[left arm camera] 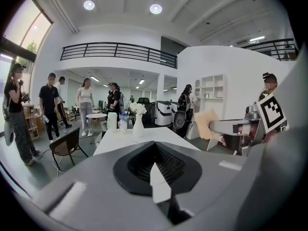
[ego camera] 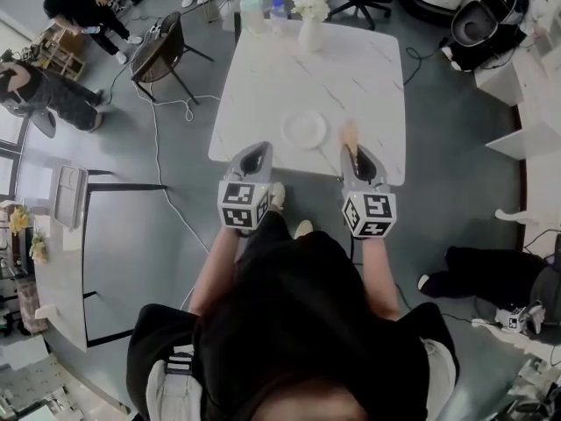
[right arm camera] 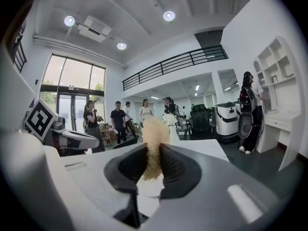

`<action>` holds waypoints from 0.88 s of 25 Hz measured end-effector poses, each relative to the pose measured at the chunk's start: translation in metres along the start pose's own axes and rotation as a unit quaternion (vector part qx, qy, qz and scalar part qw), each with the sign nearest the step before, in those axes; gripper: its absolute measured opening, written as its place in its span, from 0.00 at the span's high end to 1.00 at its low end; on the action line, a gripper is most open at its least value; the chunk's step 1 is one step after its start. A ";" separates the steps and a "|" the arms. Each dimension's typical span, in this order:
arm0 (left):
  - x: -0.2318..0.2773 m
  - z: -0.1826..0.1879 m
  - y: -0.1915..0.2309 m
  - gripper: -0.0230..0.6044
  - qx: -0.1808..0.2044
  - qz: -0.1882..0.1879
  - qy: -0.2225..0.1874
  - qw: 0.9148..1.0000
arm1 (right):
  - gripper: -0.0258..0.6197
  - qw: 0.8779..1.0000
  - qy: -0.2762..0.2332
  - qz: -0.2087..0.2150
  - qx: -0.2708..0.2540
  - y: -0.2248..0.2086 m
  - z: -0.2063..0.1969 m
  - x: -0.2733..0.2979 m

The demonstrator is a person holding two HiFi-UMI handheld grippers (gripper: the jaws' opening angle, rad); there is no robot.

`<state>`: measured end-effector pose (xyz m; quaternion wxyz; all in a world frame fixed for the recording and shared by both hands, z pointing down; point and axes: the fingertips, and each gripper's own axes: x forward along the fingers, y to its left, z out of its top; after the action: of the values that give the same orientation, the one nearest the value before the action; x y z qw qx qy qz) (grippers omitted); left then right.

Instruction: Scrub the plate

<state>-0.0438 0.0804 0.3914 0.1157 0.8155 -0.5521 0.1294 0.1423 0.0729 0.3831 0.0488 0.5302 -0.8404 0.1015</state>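
Observation:
A small white plate (ego camera: 303,129) lies near the front edge of the white marble table (ego camera: 368,68). My right gripper (ego camera: 354,153) hovers just right of the plate, shut on a tan fluffy sponge (ego camera: 350,134) that sticks out past its tips. In the right gripper view the sponge (right arm camera: 155,143) is pinched between the dark pads (right arm camera: 175,165). My left gripper (ego camera: 255,153) hangs at the table's front edge, left of the plate, shut and empty. Its closed jaws (left arm camera: 155,158) point across the table, with the sponge (left arm camera: 208,124) off to the right.
A white vase of flowers (ego camera: 308,16), a cup (ego camera: 252,11) and a bottle (ego camera: 279,11) stand at the table's far edge. A dark chair (ego camera: 162,51) sits to the left with cables on the floor. Several people stand beyond it (left arm camera: 50,105).

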 end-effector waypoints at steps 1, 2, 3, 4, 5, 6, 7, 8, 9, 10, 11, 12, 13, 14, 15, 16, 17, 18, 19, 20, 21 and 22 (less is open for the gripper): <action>0.003 0.000 0.001 0.95 0.000 0.000 0.002 1.000 | 0.86 1.000 0.001 -0.001 0.001 -0.002 0.000 0.003; 0.007 -0.001 0.003 0.95 -0.001 -0.001 0.004 1.000 | 0.86 1.000 0.003 -0.002 0.003 -0.004 -0.001 0.006; 0.010 -0.003 0.004 0.95 -0.001 -0.002 0.007 1.000 | 0.86 1.000 0.005 -0.003 0.003 -0.006 -0.003 0.009; 0.014 -0.004 0.006 0.95 -0.002 -0.004 0.009 1.000 | 0.86 1.000 0.007 -0.004 0.003 -0.007 -0.005 0.013; 0.018 -0.006 0.008 0.95 -0.003 -0.007 0.012 1.000 | 0.86 1.000 0.009 -0.006 0.002 -0.009 -0.006 0.016; 0.023 -0.007 0.010 0.95 -0.003 -0.009 0.014 1.000 | 0.86 1.000 0.010 -0.007 0.001 -0.009 -0.007 0.021; 0.028 -0.008 0.013 0.95 -0.002 -0.012 0.015 1.000 | 0.86 1.000 0.011 -0.009 0.000 -0.010 -0.008 0.025; 0.034 -0.009 0.016 0.95 -0.002 -0.015 0.018 1.000 | 0.86 1.000 0.013 -0.011 0.001 -0.011 -0.009 0.030; 0.040 -0.010 0.019 0.95 -0.001 -0.018 0.021 1.000 | 0.86 1.000 0.015 -0.014 0.001 -0.013 -0.010 0.035; 0.048 -0.011 0.023 0.95 -0.002 -0.022 0.025 0.999 | 0.86 1.000 0.019 -0.016 0.002 -0.014 -0.011 0.041; 0.055 -0.013 0.026 0.95 -0.002 -0.025 0.028 0.999 | 0.86 1.000 0.023 -0.018 0.002 -0.016 -0.012 0.048; 0.063 -0.014 0.029 0.95 -0.003 -0.028 0.030 0.999 | 0.86 0.999 0.028 -0.019 0.002 -0.017 -0.014 0.055; 0.071 -0.015 0.032 0.95 -0.004 -0.031 0.033 0.999 | 0.86 0.999 0.033 -0.019 0.001 -0.018 -0.016 0.061; 0.078 -0.017 0.035 0.95 -0.005 -0.034 0.036 0.999 | 0.86 0.999 0.037 -0.020 -0.001 -0.020 -0.017 0.068; 0.085 -0.020 0.038 0.95 -0.006 -0.036 0.041 0.998 | 0.86 0.999 0.041 -0.021 -0.003 -0.022 -0.020 0.076; 0.093 -0.024 0.041 0.95 -0.005 -0.038 0.047 0.998 | 0.86 0.999 0.046 -0.022 -0.005 -0.024 -0.022 0.083; 0.100 -0.028 0.044 0.95 -0.004 -0.039 0.053 0.998 | 0.86 0.998 0.051 -0.023 -0.005 -0.026 -0.024 0.091; 0.107 -0.032 0.047 0.95 -0.003 -0.042 0.060 0.997 | 0.86 0.998 0.056 -0.022 -0.005 -0.028 -0.026 0.099; 0.114 -0.037 0.049 0.95 -0.004 -0.044 0.067 0.997 | 0.86 0.998 0.062 -0.021 -0.005 -0.029 -0.029 0.107; 0.120 -0.042 0.051 0.95 -0.006 -0.047 0.075 0.996 | 0.86 0.997 0.068 -0.020 -0.006 -0.030 -0.031 0.114; 0.125 -0.046 0.053 0.95 -0.009 -0.049 0.082 0.995 | 0.86 0.997 0.073 -0.019 -0.008 -0.031 -0.034 0.122; 0.130 -0.051 0.056 0.95 -0.012 -0.051 0.088 0.995 | 0.86 0.997 0.078 -0.017 -0.009 -0.031 -0.036 0.129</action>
<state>-0.0533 -0.0361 0.4863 0.1807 0.8263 -0.4992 0.1880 0.1136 -0.0455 0.4459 0.1212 0.5347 -0.8255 0.1340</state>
